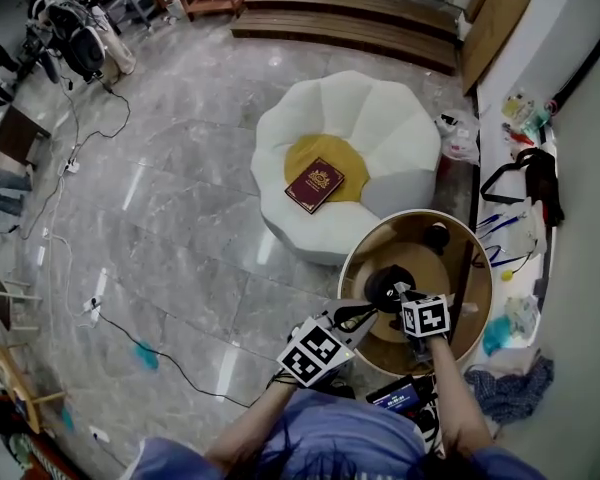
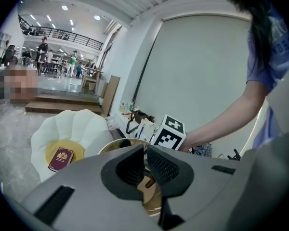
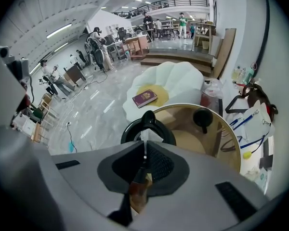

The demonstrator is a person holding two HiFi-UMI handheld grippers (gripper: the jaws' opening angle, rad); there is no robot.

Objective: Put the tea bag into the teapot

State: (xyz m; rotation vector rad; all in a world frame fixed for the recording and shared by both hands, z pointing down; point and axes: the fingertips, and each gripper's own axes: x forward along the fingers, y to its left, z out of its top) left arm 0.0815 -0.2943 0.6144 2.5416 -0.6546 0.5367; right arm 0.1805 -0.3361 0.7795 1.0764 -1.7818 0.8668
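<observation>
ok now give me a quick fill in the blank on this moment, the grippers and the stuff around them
1. The right gripper is shut on the white paper ____.
2. That gripper's jaws point at the black ____ standing on the round gold-rimmed glass table.
3. The dark red booklet lies on the ____ centre of the white flower-shaped pouf.
Missing words: tea bag; teapot; yellow.
</observation>
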